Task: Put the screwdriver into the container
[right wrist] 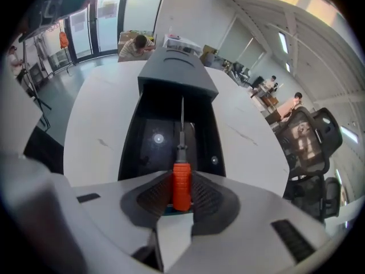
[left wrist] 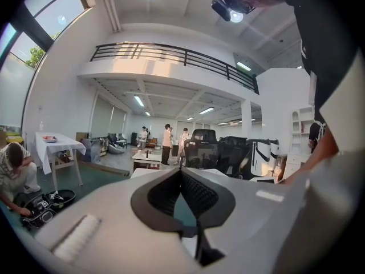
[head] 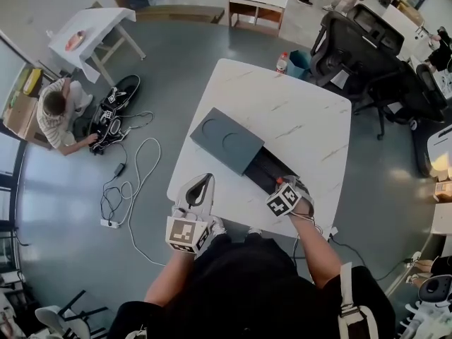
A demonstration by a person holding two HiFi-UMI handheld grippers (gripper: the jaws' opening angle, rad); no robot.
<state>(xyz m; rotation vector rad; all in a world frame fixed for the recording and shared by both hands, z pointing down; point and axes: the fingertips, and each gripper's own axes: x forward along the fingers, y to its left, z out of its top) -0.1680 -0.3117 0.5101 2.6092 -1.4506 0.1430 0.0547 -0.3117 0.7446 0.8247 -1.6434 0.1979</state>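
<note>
Grey-white right hand-held gripper clamped on the screwdriver, both ribbed pads pressed against the sides of its orange handle. Gripper tipped steeply downward over the near end of the container.

Long axis of the screwdriver in line with the jaws and with the length of the container. Handle nearest the gripper, thin metal shaft pointing away, tip directed toward the covered far end. Screwdriver positioned over the open black compartment; contact with the compartment floor not determinable.

Container lying diagonally on the desk: near half open and black inside, far half under a dark grey cover with two shallow round recesses in its top.

Left hand-held gripper with jaw tips closed together and nothing between them, held roughly level at the near desk edge, apart from the container and on its left in the head view.

Desk white with faint marble veining and rounded corners.

Beyond the desk, grey floor. To the left, a person crouched beside a black bag, with white cable trailing across the floor. Small white table farther back. Bottle with a red cap and blue bin just past the far desk corner. Black office chairs to the right. In the left gripper view, several people standing under a railed balcony.
</note>
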